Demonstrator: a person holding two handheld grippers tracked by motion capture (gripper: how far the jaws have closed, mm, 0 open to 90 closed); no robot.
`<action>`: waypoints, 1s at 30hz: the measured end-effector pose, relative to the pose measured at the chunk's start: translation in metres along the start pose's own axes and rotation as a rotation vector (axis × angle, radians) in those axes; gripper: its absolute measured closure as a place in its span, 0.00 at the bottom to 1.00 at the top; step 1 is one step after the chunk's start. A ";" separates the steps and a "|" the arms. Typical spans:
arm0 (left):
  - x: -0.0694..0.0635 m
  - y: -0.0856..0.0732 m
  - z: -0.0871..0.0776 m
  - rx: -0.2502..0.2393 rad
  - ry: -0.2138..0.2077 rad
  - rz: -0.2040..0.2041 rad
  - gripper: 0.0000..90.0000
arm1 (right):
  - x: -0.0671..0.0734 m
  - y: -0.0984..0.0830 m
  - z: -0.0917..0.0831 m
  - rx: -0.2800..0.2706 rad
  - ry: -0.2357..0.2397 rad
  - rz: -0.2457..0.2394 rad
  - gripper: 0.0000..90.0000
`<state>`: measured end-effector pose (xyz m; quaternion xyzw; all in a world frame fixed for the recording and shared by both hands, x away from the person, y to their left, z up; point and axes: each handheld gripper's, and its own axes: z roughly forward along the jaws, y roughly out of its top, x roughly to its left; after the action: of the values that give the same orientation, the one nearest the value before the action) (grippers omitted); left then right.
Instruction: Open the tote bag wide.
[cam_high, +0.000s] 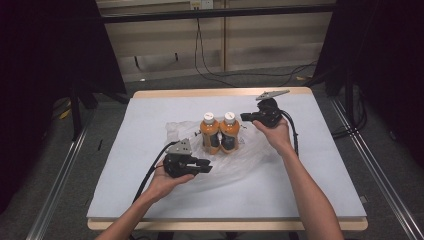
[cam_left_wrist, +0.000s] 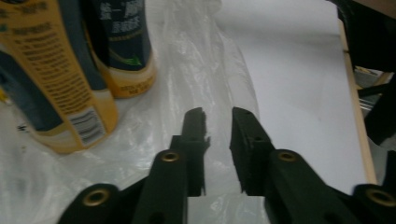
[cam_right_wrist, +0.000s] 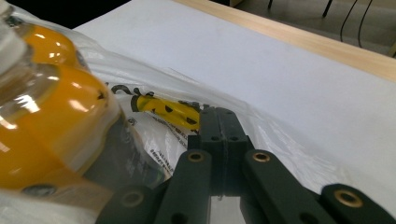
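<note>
Two orange bottles (cam_high: 210, 132) (cam_high: 229, 131) with white caps and dark labels stand side by side on a clear plastic bag (cam_high: 250, 160) in the middle of the white table (cam_high: 150, 125). My left gripper (cam_high: 207, 165) lies low in front of them, pointing right. In the left gripper view its jaws (cam_left_wrist: 218, 114) stand a little apart over the bag (cam_left_wrist: 187, 60) with nothing between them, the bottles (cam_left_wrist: 56, 84) at the left. My right gripper (cam_high: 243, 117) is beside the right bottle's cap. Its jaws (cam_right_wrist: 219, 112) are shut, with the bag's film (cam_right_wrist: 154, 135) drawn taut to their tips beside a bottle (cam_right_wrist: 51, 112).
The table has a wooden rim (cam_high: 220, 92) at its far edge. Black cables (cam_high: 150, 175) trail from both grippers across the cloth. Dark curtains and metal rails (cam_high: 60, 180) flank the table, and cables (cam_high: 210, 70) lie on the floor behind it.
</note>
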<state>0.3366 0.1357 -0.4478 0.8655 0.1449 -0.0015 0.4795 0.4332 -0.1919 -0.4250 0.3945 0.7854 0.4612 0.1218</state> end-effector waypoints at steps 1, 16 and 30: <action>0.000 0.000 -0.002 0.003 0.014 0.006 0.77 | 0.001 0.000 -0.003 0.002 0.005 -0.005 0.98; 0.004 0.000 -0.028 -0.066 0.184 -0.025 0.25 | 0.018 -0.018 -0.055 -0.107 -0.042 -0.005 0.26; 0.000 -0.014 -0.055 -0.081 0.264 -0.056 0.09 | 0.038 -0.038 -0.097 -0.139 -0.056 -0.017 0.15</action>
<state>0.3253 0.1877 -0.4296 0.8337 0.2309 0.1050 0.4905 0.3354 -0.2354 -0.3965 0.3913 0.7510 0.5024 0.1748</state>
